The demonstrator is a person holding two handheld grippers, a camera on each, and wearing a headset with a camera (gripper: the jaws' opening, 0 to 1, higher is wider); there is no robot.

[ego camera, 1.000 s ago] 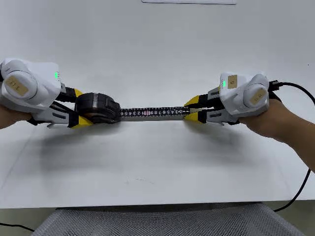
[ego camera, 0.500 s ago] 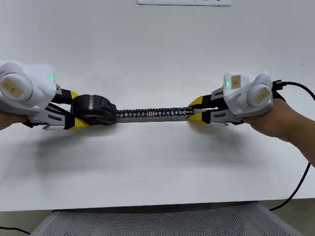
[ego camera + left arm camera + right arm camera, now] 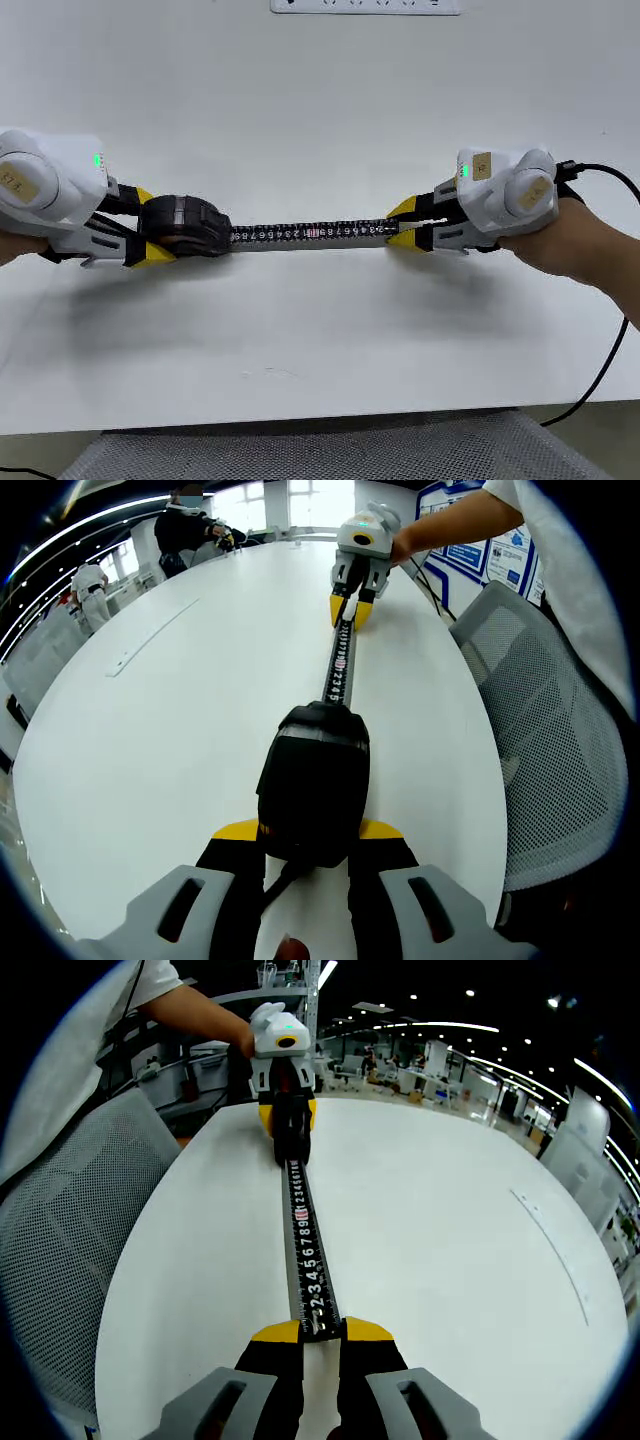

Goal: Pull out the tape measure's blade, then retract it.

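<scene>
Left gripper (image 3: pixel 148 226) at left, jaws clamped on both sides of the black tape measure (image 3: pixel 188 224); blade (image 3: pixel 310 233) runs out straight to the right, low over the white table (image 3: pixel 320 110), numbers up; right gripper (image 3: pixel 403 223) at right, jaws pinching the blade's end.

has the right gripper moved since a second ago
Yes: against the white strip at the head view's top, the right gripper has moved rightward, away from the tape measure case, drawing more blade out.

Wht table (image 3: pixel 320 330), mesh chair (image 3: pixel 330 450)
</scene>
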